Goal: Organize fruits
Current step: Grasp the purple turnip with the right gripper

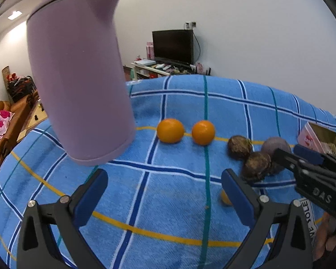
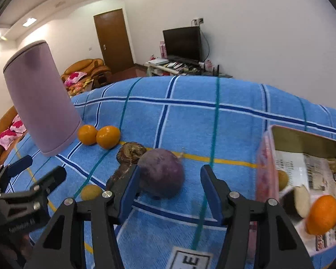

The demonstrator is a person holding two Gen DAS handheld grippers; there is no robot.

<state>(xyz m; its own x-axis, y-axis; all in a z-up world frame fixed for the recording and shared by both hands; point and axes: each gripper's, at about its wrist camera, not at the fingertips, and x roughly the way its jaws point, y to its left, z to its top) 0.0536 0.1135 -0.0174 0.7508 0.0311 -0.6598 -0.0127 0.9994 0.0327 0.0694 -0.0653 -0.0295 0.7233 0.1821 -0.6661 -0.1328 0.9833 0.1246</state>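
Pointing down at a slant over the blue checked cloth [image 2: 190,116] on the table, the right gripper [image 2: 169,192] has its fingers [image 2: 212,192] partly spread, with only cloth in the gap. The left-hand pad touches or just overlaps the purple round fruit [image 2: 161,172], which lies at about 11 o'clock from the gap; whether it presses on it I cannot tell. A brown rough fruit [image 2: 131,152] sits just behind the purple one, touching it, and a second brown one [image 2: 116,177] is partly hidden by the same finger. A small yellow fruit [image 2: 90,192] lies at 9 o'clock. Two oranges [image 2: 108,137] rest side by side at 10 o'clock, close to the base of a tall lilac jug [image 2: 40,103]. At 3 o'clock stands an open tin box [image 2: 302,139] with an orange [image 2: 322,215] and a cut pale piece inside.

The left gripper [image 1: 163,192] also tilts downward, its fingers [image 1: 90,199] spread wide over bare cloth. In its view the oranges lie at 12 o'clock, the brown and purple fruits at 2 o'clock, and the right gripper's dark fingers reach in from 3 o'clock right beside them.
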